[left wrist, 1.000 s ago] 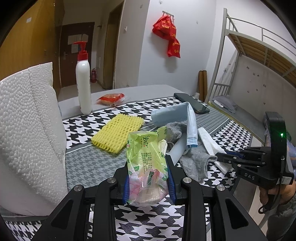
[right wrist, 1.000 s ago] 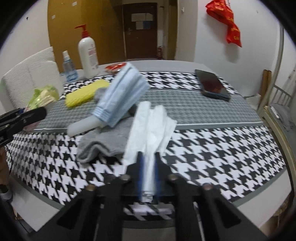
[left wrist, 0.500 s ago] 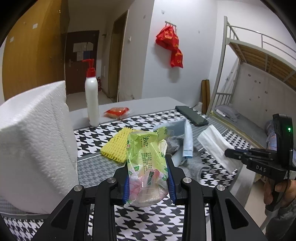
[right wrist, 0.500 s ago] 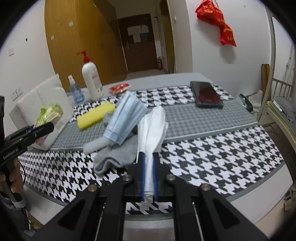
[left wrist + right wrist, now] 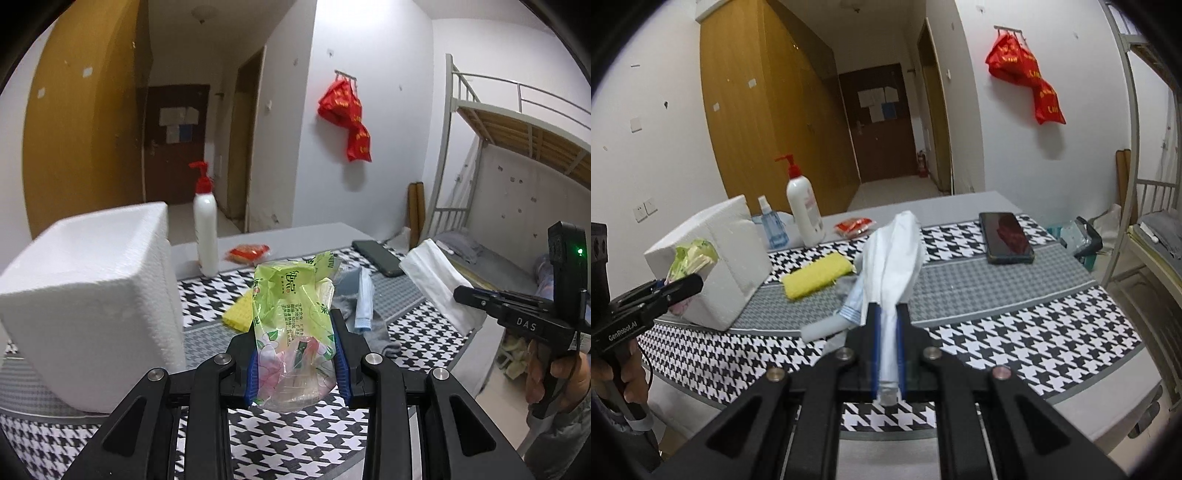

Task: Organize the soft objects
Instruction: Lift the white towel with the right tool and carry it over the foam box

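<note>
Through my left camera, my left gripper (image 5: 295, 354) has its jaws clamped on a crinkly green-and-clear plastic tissue packet (image 5: 293, 328), held above the houndstooth-patterned surface (image 5: 295, 435) just beside the white foam box (image 5: 92, 295). The packet looks light and squashy, its film slippery, so I judge the grip across its lower middle the safest place; higher up the loose film would only crumple. To the right my right gripper (image 5: 465, 295) carries a folded white tissue sheet (image 5: 432, 277). On the surface beyond lie a yellow foam net (image 5: 238, 314), a pale blue face mask (image 5: 364, 302) and a grey sock (image 5: 380, 334). Through my right camera, my right gripper (image 5: 886, 350) has its jaws closed tight on the near end of the folded white tissue sheet (image 5: 894, 258), which stands up limp and feather-light; it tears easily, I think, so pinching the bunched end suits it. The foam box (image 5: 713, 258) sits well to the left, the likely home for both.
</note>
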A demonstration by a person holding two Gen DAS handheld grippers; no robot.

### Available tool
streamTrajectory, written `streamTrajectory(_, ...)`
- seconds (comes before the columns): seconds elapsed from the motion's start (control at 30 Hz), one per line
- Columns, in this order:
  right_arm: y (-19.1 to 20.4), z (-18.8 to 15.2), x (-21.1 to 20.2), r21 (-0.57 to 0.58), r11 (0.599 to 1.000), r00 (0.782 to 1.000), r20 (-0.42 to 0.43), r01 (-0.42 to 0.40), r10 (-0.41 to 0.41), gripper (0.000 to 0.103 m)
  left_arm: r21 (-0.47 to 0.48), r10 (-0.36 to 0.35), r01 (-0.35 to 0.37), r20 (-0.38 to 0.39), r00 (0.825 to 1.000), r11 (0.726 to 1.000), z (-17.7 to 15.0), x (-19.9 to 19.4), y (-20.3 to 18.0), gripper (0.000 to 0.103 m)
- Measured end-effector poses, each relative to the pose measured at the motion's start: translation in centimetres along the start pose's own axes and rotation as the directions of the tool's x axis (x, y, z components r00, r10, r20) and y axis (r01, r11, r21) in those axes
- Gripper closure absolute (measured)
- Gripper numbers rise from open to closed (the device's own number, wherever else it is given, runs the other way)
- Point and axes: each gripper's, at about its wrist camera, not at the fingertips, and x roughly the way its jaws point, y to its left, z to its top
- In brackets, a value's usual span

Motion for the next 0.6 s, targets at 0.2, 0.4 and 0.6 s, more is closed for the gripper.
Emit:
streamTrajectory(0.2,1.3,0.5,-1.2,-0.023,0.999,0.999,0.03,-0.039,0.04,0.093,0.002,0.041,-0.041,0.028,0.999,0.999,0.3,-1.5,0.1,0.069)
streamTrajectory(0.4,3.0,0.8,-1.6,-0.058,0.995,0.995,0.043,-0.084,0.087,0.093,0.002,0.082,-0.083,0.041,0.996,0.997,0.1,-2.3,0.5,0.069)
streamTrajectory(0.6,4.6,1.2,-1.3,-0.089,0.988,0.99,0.046,-0.128,0.132,0.092,-0.013,0.117,-0.116,0.055,0.992,0.993,0.0,-3.1,1.2,0.069)
